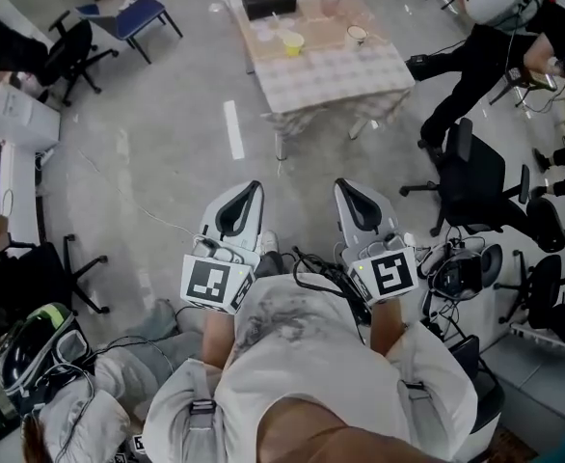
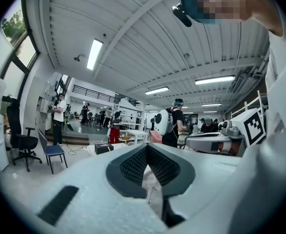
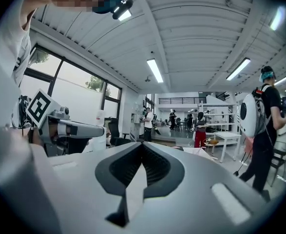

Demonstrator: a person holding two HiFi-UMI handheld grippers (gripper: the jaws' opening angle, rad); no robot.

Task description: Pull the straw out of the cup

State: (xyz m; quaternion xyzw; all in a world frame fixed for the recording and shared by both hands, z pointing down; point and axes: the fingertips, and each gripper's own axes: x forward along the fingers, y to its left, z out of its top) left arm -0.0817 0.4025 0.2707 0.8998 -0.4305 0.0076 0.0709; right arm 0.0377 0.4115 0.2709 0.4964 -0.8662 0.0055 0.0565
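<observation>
**Head view.** Each gripper's cube shows black-and-white square markers (image 1: 213, 283). The print on the black box (image 1: 269, 0) is too small for us to read. The left gripper (image 1: 255, 187) and the right gripper (image 1: 341, 183) have their jaws together with nothing between them. Both are held over the floor, well apart from the cloth-covered table (image 1: 360, 80). On it stand clear cups (image 1: 333, 8), a yellow cup (image 1: 293, 42) and, near its right edge, a white cup (image 1: 357, 35) with brownish contents. We cannot make out the straw.

Grey concrete floor (image 1: 167, 191), cloth-covered table (image 1: 360, 75), blue chair (image 1: 136, 14), black office chairs (image 1: 475, 177), ceiling strip lights (image 2: 94, 53)
</observation>
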